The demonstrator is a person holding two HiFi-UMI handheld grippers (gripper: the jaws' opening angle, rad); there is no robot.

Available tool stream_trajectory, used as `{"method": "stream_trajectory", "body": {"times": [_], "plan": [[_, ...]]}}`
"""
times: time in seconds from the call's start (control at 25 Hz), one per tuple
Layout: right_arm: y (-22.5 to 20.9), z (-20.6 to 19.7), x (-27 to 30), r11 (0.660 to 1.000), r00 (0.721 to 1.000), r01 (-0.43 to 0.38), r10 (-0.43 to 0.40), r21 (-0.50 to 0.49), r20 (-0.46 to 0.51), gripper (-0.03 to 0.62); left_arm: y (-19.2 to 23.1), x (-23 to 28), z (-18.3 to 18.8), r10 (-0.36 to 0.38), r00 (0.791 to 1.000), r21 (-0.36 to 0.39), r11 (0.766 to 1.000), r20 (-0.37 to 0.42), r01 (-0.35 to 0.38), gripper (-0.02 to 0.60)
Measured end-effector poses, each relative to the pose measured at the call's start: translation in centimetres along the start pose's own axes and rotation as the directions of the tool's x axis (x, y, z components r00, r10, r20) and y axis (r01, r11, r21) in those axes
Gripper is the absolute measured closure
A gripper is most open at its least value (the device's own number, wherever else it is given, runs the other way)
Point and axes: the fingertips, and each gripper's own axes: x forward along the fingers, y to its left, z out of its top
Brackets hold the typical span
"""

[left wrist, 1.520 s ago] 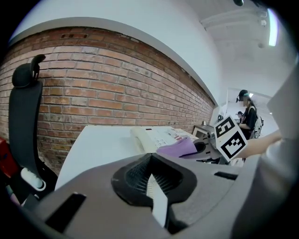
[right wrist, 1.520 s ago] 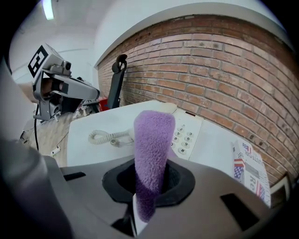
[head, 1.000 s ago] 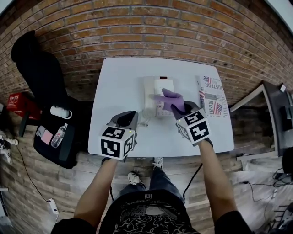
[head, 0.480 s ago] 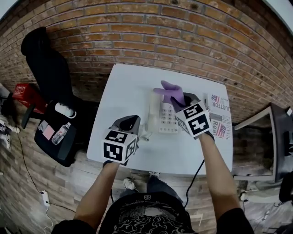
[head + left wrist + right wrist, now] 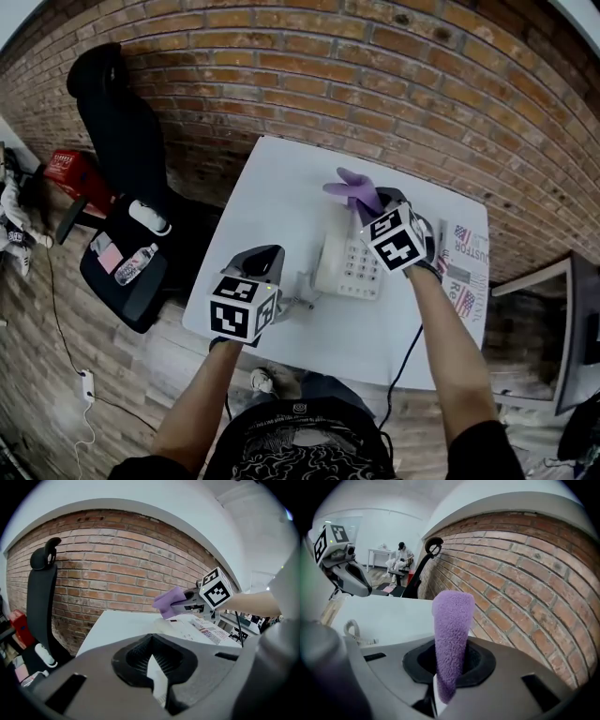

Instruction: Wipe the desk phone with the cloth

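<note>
While the right gripper (image 5: pixel 372 208) pinches the cloth (image 5: pixel 451 634), phone (image 5: pixel 352 267) just below, the left gripper (image 5: pixel 265 255) stands pressed together.

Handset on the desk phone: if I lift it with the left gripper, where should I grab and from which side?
Probably take the handset by its middle, from above, jaws across its width: it lies flat along the phone's left edge, the side nearest the left gripper.

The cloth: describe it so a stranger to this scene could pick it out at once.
Find the white table against the brick wall, then the desk phone on it. At the phone's far end, the right hand-held gripper clamps a fuzzy purple cloth, the only purple thing there.
</note>
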Motion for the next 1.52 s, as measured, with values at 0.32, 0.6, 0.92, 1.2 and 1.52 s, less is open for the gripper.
{"method": "stream_trajectory", "body": {"times": [0.32,0.6,0.92,1.2,1.52], "plan": [[2.5,-0.3,1.6,0.996,0.996,-0.085,0.085,0.031,-0.013,0.551,0.3,0.0,-0.3,0.004,1.000,-0.008,1.000,-0.005,-0.004,0.580],[4.9,-0.6,1.4,0.991,0.992,-0.124,0.126,0.057,-0.021,0.551,0.1,-0.6,-1.0,-0.012,1.000,-0.003,1.000,-0.009,0.012,0.580],[7.4,-1.4,0.2,0.988,0.990,-0.135,0.138,0.077,-0.034,0.551,-0.3,-1.9,-1.6,-0.034,0.999,0.005,0.999,-0.006,0.034,0.580],[9.4,-2.2,-0.8,0.986,0.989,-0.132,0.137,0.096,-0.046,0.551,-0.8,-2.8,-2.5,-0.060,0.998,0.016,0.998,-0.011,0.060,0.580],[11.6,-2.9,-2.1,0.982,0.987,-0.144,0.152,0.121,-0.056,0.551,-1.1,-3.7,-3.0,-0.088,0.996,0.028,0.996,-0.007,0.088,0.580]]}}
